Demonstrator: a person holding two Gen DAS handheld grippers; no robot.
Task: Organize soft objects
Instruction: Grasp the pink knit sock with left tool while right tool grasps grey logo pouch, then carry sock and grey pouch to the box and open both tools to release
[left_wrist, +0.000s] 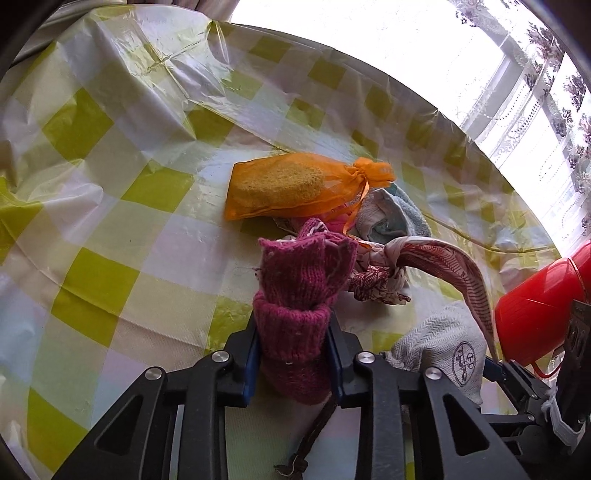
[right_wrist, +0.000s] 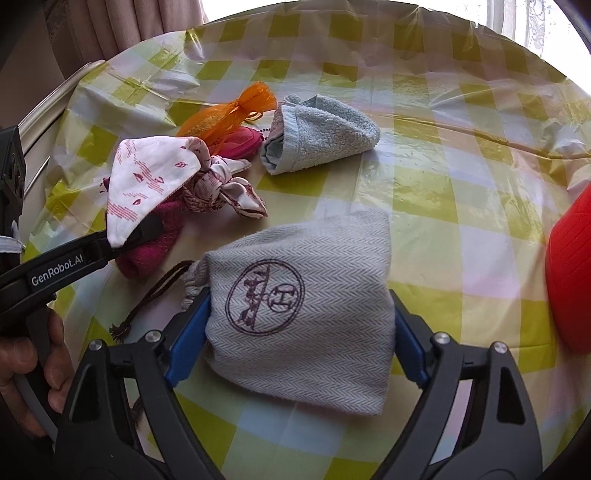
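My left gripper (left_wrist: 293, 343) is shut on a rolled magenta knit sock (left_wrist: 299, 295), also seen in the right wrist view (right_wrist: 147, 243). My right gripper (right_wrist: 301, 328) has its blue pads on both sides of a grey herringbone drawstring pouch (right_wrist: 299, 310) with a round stamp, lying on the table; the pouch also shows in the left wrist view (left_wrist: 443, 347). Beyond lie an orange mesh bag (left_wrist: 295, 186) holding a yellow sponge, a knotted white-and-red patterned cloth (right_wrist: 162, 177), a folded light blue towel (right_wrist: 317, 133) and a small pink item (right_wrist: 242, 142).
A green-and-white checked plastic cloth (right_wrist: 461, 192) covers the round table. A red ribbed container (right_wrist: 570, 280) stands at the right edge, also in the left wrist view (left_wrist: 535, 314). A bright window with lace curtain (left_wrist: 535, 92) is behind the table.
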